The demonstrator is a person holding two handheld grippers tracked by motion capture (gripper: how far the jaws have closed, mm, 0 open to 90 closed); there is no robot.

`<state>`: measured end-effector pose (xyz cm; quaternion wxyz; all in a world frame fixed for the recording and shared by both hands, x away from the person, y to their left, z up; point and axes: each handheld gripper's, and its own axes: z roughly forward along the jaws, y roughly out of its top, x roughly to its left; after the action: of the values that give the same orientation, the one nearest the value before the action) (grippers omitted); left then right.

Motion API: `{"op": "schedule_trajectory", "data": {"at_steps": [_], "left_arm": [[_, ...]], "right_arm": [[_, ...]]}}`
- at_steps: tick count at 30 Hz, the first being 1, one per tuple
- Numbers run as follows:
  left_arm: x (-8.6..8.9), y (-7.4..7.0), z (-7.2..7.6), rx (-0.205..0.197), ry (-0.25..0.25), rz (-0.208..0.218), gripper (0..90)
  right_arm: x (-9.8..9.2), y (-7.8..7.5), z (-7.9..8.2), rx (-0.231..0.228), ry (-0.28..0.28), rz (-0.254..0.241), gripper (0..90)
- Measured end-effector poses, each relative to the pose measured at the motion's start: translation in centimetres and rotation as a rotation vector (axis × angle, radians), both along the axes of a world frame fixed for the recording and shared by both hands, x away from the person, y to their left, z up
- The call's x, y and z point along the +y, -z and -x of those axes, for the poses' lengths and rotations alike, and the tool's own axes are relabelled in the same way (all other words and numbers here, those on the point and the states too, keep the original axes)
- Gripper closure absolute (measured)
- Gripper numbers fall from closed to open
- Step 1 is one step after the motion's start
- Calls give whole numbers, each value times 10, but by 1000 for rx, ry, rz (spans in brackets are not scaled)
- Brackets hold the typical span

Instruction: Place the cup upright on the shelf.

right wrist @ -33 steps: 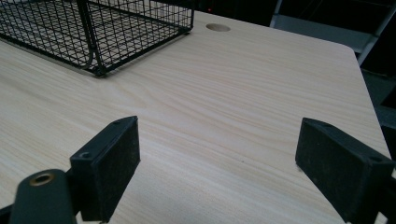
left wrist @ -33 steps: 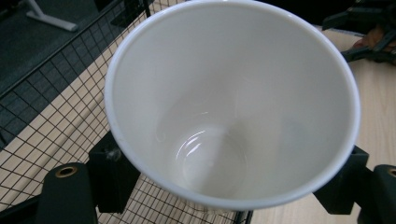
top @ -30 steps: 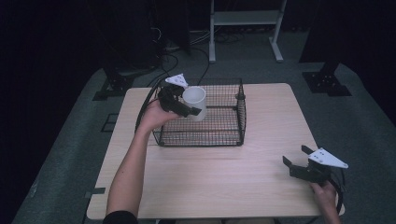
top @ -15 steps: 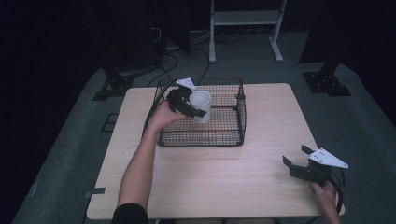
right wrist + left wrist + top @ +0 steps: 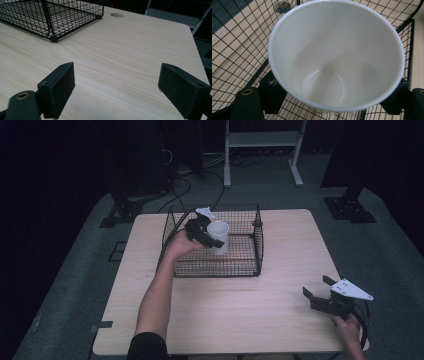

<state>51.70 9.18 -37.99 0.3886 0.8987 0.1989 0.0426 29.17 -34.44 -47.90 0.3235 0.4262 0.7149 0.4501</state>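
Observation:
A white cup (image 5: 218, 236) hangs above the inside of a black wire basket (image 5: 252, 265), with my left gripper (image 5: 209, 239) shut on its sides. In the left gripper view the empty cup (image 5: 337, 57) has its mouth toward the camera, the black jaws pressing it from both sides over the basket's mesh floor (image 5: 232, 57). My right gripper (image 5: 320, 292) rests near the table's front right corner, open and holding nothing. The right gripper view has its two pads (image 5: 58, 87) wide apart over bare wood, the basket (image 5: 50, 15) off at the upper left.
The basket stands at the back middle of a light wooden table (image 5: 240, 315). A round cable hole (image 5: 116, 15) lies in the tabletop beyond the basket. A white metal frame (image 5: 262, 140) and dark stands sit on the grey floor behind the table.
My left gripper has carried the cup to the right and lower, from the basket's left rim to over its inside. The right gripper has stayed still.

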Motion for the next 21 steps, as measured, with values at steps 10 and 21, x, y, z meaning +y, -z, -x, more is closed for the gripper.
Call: {"op": "schedule_trajectory", "data": {"at_steps": [10,21], "left_arm": [[-3,11,-6,8,-2,-25,217],[-6,23,-12,46,-2,-56,217]], "right_arm": [[0,0,0,0,-1,-2,131],[-1,0,0,-1,-2,-4,131]]}}
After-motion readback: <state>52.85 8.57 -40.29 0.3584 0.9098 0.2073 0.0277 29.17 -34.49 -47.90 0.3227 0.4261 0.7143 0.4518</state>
